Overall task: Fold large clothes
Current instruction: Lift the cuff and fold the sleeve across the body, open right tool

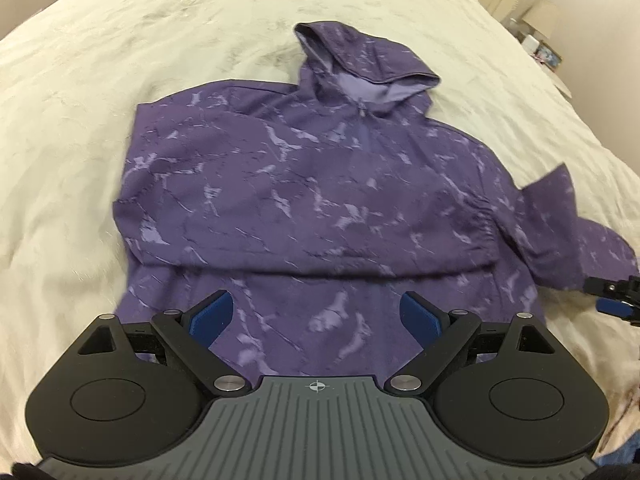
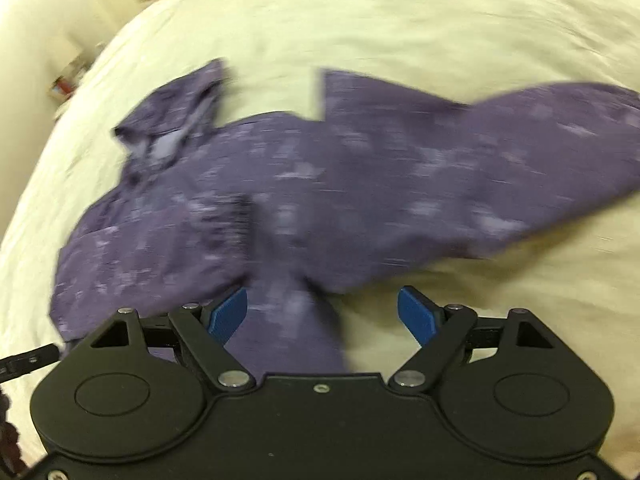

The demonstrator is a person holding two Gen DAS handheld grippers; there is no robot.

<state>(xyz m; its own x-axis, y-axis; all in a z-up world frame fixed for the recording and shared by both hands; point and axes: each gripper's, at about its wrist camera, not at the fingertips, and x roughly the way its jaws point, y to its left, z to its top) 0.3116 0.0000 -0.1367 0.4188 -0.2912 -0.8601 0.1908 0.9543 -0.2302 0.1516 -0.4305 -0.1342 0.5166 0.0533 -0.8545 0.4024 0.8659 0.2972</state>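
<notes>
A purple marbled hoodie (image 1: 304, 184) lies front up on the cream bedcover (image 1: 100, 60), its hood (image 1: 360, 64) pointing away. One sleeve is folded across the chest, and the other sleeve (image 1: 568, 224) sticks out to the right. My left gripper (image 1: 316, 304) hangs open above the hem with nothing between its fingers. My right gripper (image 2: 322, 298) is open over the blurred hoodie (image 2: 360, 176). A ridge of purple cloth runs under it beside the left pad (image 2: 230, 312), and neither pad presses on it. The right gripper's tip (image 1: 616, 296) shows beside the outstretched sleeve.
Cardboard boxes and small items (image 1: 536, 24) stand beyond the bed's far right corner. A pale wall and some clutter (image 2: 68, 76) flank the bed in the right wrist view. Bare bedcover (image 2: 400, 20) surrounds the hoodie on all sides.
</notes>
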